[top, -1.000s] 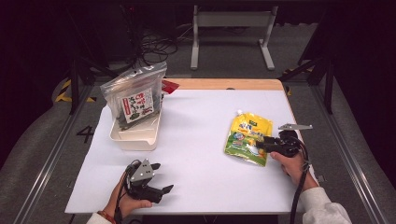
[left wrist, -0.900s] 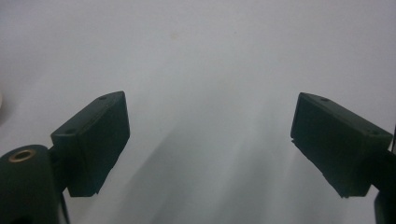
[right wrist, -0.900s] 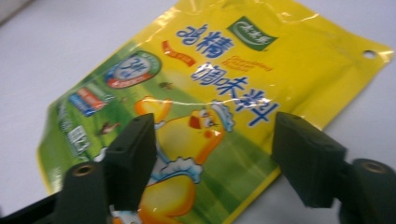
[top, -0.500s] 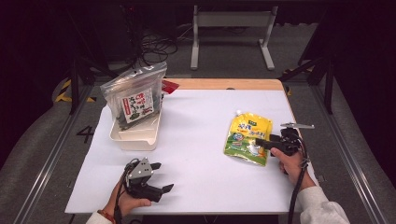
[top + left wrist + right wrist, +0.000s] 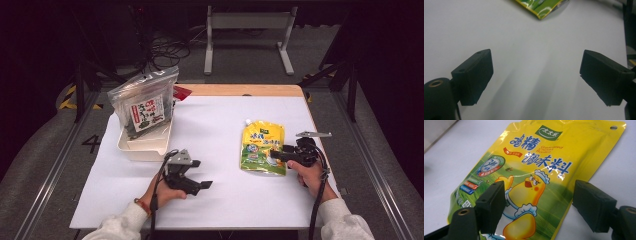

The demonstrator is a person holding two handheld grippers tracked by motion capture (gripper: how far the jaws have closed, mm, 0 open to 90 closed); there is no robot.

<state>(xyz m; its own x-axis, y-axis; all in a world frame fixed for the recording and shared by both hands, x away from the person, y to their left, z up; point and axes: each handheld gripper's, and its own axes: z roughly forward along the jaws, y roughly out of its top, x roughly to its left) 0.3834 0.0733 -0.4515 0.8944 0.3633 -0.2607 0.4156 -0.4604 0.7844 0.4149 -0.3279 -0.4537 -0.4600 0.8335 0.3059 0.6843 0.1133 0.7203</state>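
High view: white table point(image 5: 220, 200) carrying a yellow seasoning pouch point(image 5: 262, 145) at 3 o'clock from centre, lying flat, spout end toward 12 o'clock. Right gripper point(image 5: 280, 155) at the pouch's lower right edge, pointing toward 9 o'clock; its jaws stand apart over the pouch's lower part without pressing on it, and have just been closing a little from a wider spread. Right gripper view: one jaw over the printed chick, the other off the pouch's edge above bare table. Left gripper point(image 5: 202, 185) at 6 o'clock, jaws wide apart with nothing between them, well apart from the pouch. White tray point(image 5: 145, 147) at 9 o'clock holds an upright clear seaweed bag point(image 5: 145, 102).
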